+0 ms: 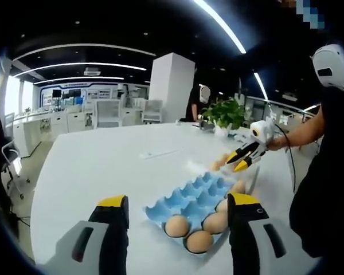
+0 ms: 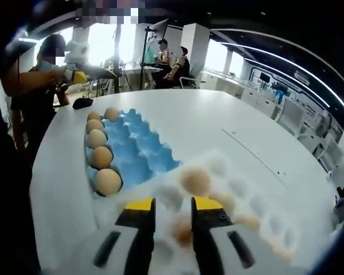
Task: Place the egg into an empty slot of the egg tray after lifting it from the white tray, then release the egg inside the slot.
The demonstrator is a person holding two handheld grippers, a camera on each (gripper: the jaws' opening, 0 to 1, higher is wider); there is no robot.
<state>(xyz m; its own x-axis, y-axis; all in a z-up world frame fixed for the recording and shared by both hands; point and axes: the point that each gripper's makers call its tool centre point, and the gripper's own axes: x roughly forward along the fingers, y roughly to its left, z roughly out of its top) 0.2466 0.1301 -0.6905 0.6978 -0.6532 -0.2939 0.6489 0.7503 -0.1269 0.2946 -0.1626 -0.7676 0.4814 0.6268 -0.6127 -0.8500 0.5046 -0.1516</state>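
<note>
Right gripper [image 2: 173,212] jaws parted around egg [image 2: 183,231] in white tray [image 2: 218,166]; blue egg tray [image 2: 139,153] holds 5 eggs; left gripper [image 1: 178,207] released.

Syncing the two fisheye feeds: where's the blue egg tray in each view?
Left gripper view: blue egg tray sits low centre-right, between that view's own jaws, eggs along its near and right edges.
Right gripper view: blue egg tray lies left of centre, eggs lined along its left edge.
Shared landmark: the white round table under it.
</note>
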